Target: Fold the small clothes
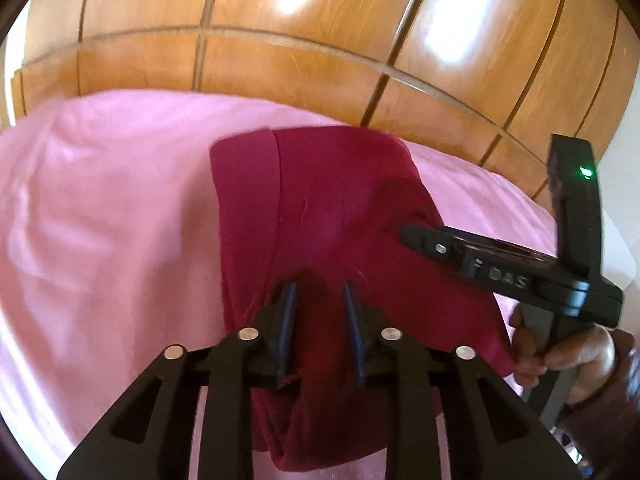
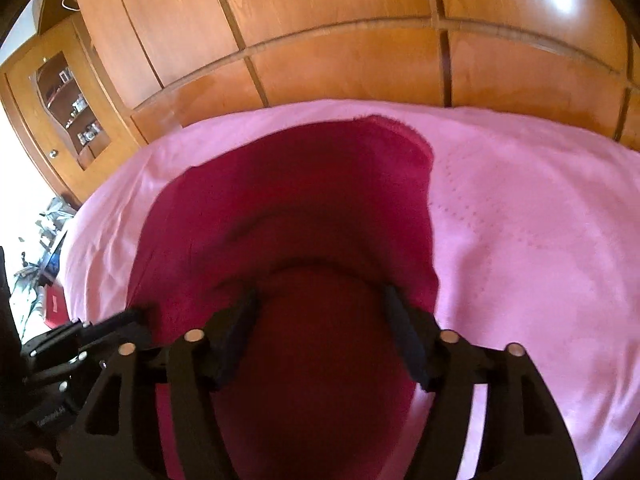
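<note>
Dark red garment (image 1: 320,208) lies on the pink bedsheet (image 1: 100,220), partly folded; a doubled strip runs along its 9 o'clock edge in the left wrist view. Wooden wardrobe panels (image 1: 280,60) stand behind the bed at 12 o'clock.

Left gripper (image 1: 320,292): jaws narrow but parted, pads not pressing; a bunched fold of the red cloth rises between them at the near hem. Right gripper (image 2: 320,300): jaws wide, a rounded hump of red fabric filling the gap; whether the pads bear on it cannot be told. In the left view the right tool comes in from 3 o'clock, the person's hand (image 1: 568,352) on its handle.

Handling, judged: cloth is light, limp, slightly stretchy knit; it drapes and bunches, holds no shape, and will drag on the sheet rather than slide. Not fragile. Best purchase is at a hem or corner, pinching both layers together, one gripper per corner so the edge stays taut during the fold. A pinch mid-panel would only lift a tent
</note>
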Available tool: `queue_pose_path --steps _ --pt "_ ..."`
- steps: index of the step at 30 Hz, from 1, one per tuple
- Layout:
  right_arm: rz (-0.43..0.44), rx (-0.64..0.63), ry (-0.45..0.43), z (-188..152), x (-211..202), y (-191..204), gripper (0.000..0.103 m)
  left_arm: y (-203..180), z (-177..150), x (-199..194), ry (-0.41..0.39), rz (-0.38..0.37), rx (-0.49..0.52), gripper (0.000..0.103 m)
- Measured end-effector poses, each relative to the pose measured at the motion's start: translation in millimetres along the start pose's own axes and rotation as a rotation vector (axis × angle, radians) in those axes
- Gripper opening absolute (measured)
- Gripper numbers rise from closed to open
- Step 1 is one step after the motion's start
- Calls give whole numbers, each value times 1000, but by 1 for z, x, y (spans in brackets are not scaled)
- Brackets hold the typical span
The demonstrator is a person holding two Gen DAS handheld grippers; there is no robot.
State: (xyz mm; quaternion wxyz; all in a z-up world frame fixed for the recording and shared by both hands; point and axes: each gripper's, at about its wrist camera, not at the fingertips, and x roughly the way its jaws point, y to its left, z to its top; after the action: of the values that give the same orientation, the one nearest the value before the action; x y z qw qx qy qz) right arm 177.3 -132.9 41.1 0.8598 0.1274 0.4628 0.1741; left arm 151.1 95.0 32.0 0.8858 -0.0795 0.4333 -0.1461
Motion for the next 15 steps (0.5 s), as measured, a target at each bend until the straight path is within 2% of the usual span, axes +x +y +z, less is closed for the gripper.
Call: queue_pose_path --steps 6,11,15 --pt "21 -51 -32 -25 -37 6 63 -6 -7 -10 -24 57 38 32" --pt "43 -91 -10 -48 -48 18 58 -8 -9 -12 -29 79 54 32" --pt "-35 -135 54 -65 -24 25 59 -6 -11 -9 -19 84 58 32"
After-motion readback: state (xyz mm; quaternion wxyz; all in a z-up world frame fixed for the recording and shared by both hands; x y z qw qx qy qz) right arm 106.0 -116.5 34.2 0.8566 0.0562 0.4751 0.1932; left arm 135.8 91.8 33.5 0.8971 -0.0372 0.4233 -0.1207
